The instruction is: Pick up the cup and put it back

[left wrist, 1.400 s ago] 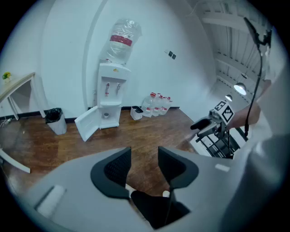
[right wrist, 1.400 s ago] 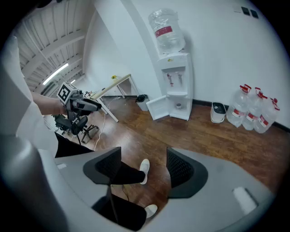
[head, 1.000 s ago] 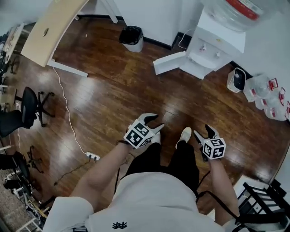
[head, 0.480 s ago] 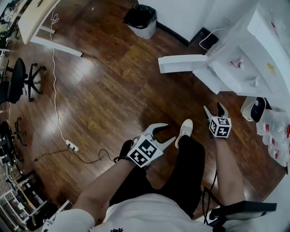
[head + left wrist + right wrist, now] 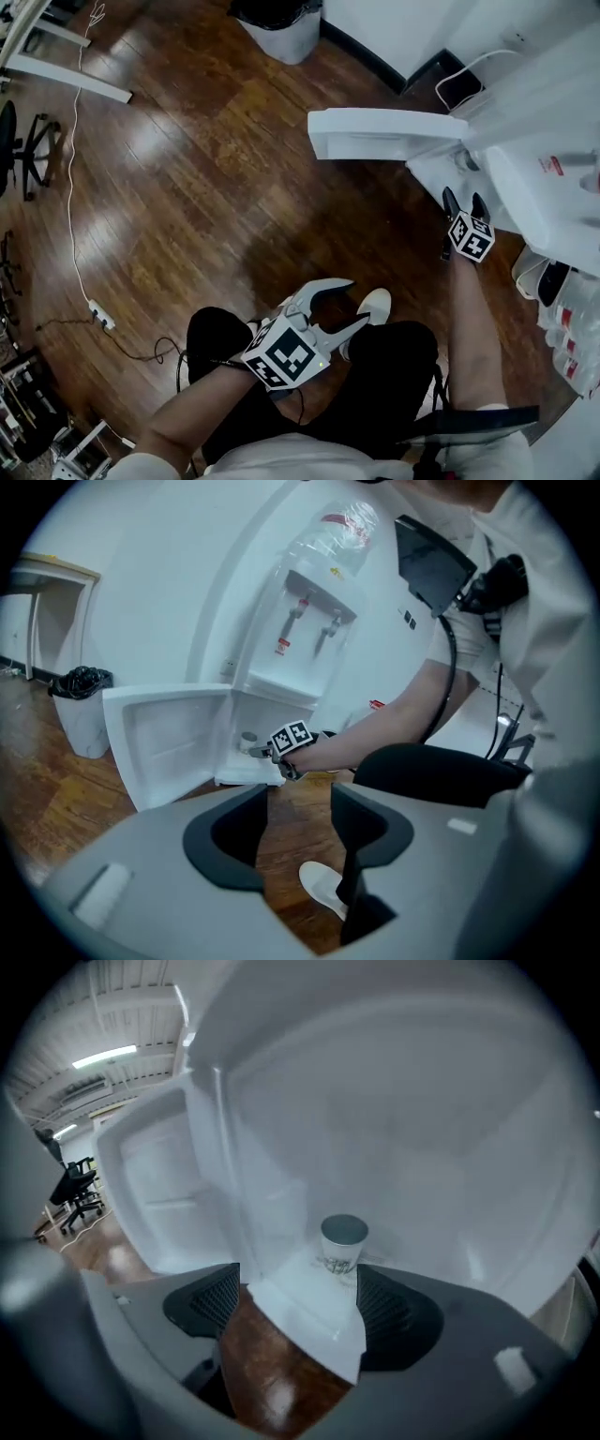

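Your left gripper point(image 5: 359, 300): light grey shell, with black liners inside the jaws that narrow to dark tips. Behind the jaws sits a white cube point(image 5: 281, 354) printed with black square markers.

Your right gripper point(image 5: 464, 197): same grey build. The jaw pads point(image 5: 389, 1307) are black with a fine grid texture. Its own marker cube point(image 5: 471, 236) sits directly behind the jaws.

Clothing: white short-sleeved top point(image 5: 530, 602), forearms bare. Black trousers point(image 5: 389, 375). One white shoe point(image 5: 375, 303) shows just past the left jaws.

A flat black box point(image 5: 429, 560) hangs at your upper body, and a black cable point(image 5: 454, 658) curves down from it.
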`<state>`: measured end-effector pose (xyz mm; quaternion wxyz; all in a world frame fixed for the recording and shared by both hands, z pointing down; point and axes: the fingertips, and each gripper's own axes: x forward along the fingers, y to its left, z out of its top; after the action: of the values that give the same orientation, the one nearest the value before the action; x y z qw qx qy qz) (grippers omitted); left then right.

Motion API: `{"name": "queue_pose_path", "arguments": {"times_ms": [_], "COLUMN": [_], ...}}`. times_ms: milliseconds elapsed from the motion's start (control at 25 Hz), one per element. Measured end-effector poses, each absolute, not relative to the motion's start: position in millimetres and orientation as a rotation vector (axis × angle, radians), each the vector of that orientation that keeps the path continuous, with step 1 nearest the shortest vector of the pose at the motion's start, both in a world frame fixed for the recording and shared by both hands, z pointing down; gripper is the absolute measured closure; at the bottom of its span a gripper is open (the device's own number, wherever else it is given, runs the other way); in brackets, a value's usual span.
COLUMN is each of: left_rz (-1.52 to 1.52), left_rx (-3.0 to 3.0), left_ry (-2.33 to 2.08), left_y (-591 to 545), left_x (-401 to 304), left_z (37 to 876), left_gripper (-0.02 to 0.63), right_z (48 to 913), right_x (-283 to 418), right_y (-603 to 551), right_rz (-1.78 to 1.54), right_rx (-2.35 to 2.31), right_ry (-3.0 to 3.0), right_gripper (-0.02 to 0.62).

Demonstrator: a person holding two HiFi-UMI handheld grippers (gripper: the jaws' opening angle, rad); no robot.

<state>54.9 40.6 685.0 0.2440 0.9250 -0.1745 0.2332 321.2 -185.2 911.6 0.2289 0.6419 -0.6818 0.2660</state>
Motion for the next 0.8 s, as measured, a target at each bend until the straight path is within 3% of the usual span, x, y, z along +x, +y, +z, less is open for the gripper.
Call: {"name": "queue_pose_path", "arguments": {"times_ms": [400, 480, 520, 800], "left_rz": [0.549, 0.563, 0.568, 0.55], "left_rx": [2.51, 2.514, 2.512, 2.501], "left_ry": [-0.5, -0.506, -0.511, -0.512], "left_y": [29.5, 28.0, 26.9, 31.1], "left_x": [58.8, 57.3, 55.9, 51.4], "left_z": [720.9, 728.1, 730.3, 695.1], "left_gripper": [0.409, 0.408, 0.409, 0.408], "right_z": [976.9, 980.6, 979.3, 926.9], "right_x": [381.6, 386.8, 388.3, 351.7], "right_y": [-290.8, -295.6, -296.2, -257.0], "right_rz": [0.669, 0.657, 0.644, 0.606], "right_rx": [1.982, 1.997, 2.004, 1.911], "right_ry": [-1.822, -1.799, -1.788, -1.853], "right_gripper": [0.163, 0.201, 0.268, 0.273]}}
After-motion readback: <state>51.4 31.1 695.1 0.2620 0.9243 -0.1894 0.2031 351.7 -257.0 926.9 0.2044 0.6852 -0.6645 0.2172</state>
